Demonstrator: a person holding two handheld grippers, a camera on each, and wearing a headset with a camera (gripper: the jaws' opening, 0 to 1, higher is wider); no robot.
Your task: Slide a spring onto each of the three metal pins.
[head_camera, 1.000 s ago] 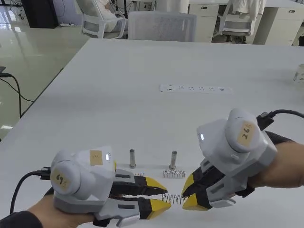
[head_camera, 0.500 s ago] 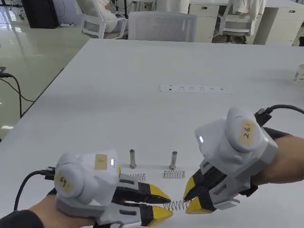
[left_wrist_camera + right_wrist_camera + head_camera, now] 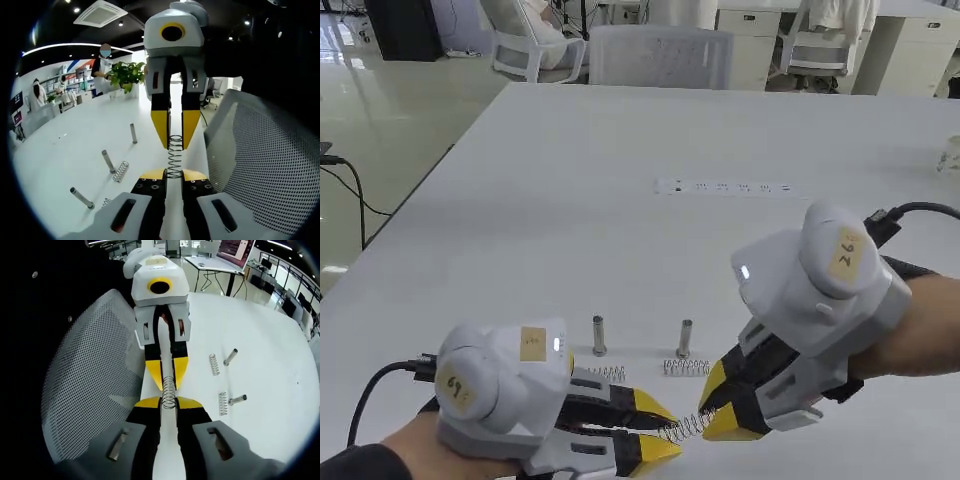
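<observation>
A small steel spring point(image 3: 685, 428) hangs just above the white table point(image 3: 650, 240) and spans the gap between my two grippers. My left gripper point(image 3: 665, 430) is shut on its near end point(image 3: 173, 155), and my right gripper point(image 3: 715, 408) is shut on the other end, which sits slightly higher. In the right gripper view the spring point(image 3: 168, 387) runs straight from my right gripper point(image 3: 169, 402) to the left gripper's tips. Two metal pins point(image 3: 599, 335) point(image 3: 685, 338) stand upright just beyond. The left gripper view holds three pins point(image 3: 133, 133) point(image 3: 108, 161) point(image 3: 81, 198). Two loose springs point(image 3: 687, 368) point(image 3: 605, 373) lie by the pins.
A white power strip point(image 3: 732, 186) lies mid-table, farther back. Mesh office chairs point(image 3: 660, 55) stand at the far edge. A pale cup point(image 3: 950, 155) sits at the right edge. The table's near edge runs close under both grippers.
The right gripper has lifted its end of the spring a little, so the spring now slants upward to the right. The left gripper has sunk slightly. Both still hold the spring.
</observation>
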